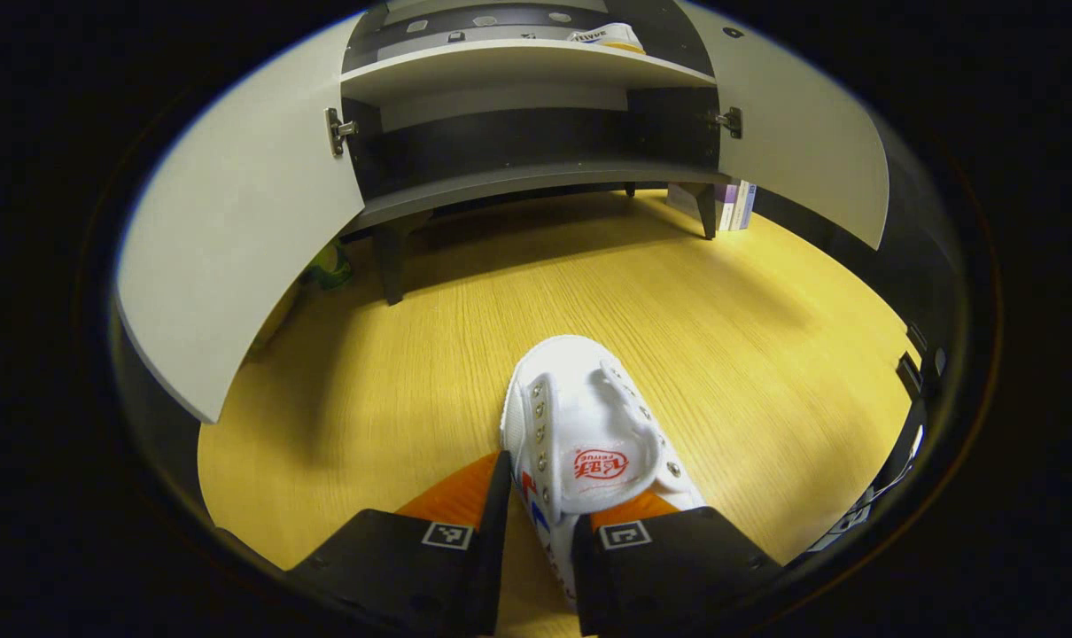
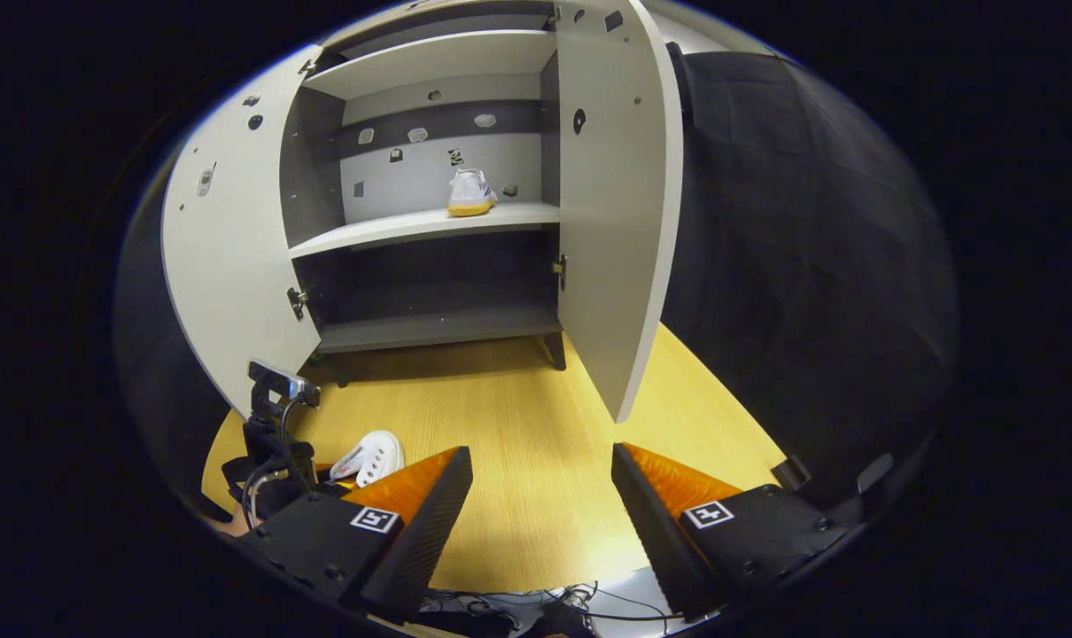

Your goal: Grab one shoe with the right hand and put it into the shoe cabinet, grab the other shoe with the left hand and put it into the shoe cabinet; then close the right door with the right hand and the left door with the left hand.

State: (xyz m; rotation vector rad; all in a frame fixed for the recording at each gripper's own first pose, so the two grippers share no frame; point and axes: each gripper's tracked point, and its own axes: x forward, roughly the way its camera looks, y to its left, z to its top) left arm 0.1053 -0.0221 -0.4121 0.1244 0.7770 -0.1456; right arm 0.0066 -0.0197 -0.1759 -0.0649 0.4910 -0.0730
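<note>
Left gripper (image 1: pixel 536 496): fingers closed in on the side wall of the shoe (image 1: pixel 580 425), one outside it, one down inside the opening. It looked like a pinch on that wall, though the contact itself was cut off at the bottom of the left gripper view.
Shoe: white, on the floor (image 1: pixel 678 310), toe pointing toward the cabinet (image 1: pixel 536 168). In the right gripper view it showed low left (image 2: pixel 372 456), beside the other tool's rig.
Right gripper (image 2: pixel 540 496): spread wide, holding nothing, hovering over the floor in front of the cabinet.
Step in hand, my read: second shoe being taken by the left hand.
Doing it well: confirm the grip bites on the firm eyelet edge, not the loose tongue; lift straight up before carrying forward; pass between the doors and keep the toe level so it slides onto a shelf.
Left door (image 1: pixel 235 230): swung wide open, near the carry path.
Right door (image 1: pixel 802 142): open too; seen edge-on in the right gripper view (image 2: pixel 616 204).
First shoe (image 2: pixel 469 193): resting on the middle shelf (image 2: pixel 421 226), toward its right end; its heel just showed in the left gripper view (image 1: pixel 609 37).
Hard to tell: the shoe's heel was hidden behind the fingers; small items near the cabinet legs were too small to identify; the cabinet top was cut off.
</note>
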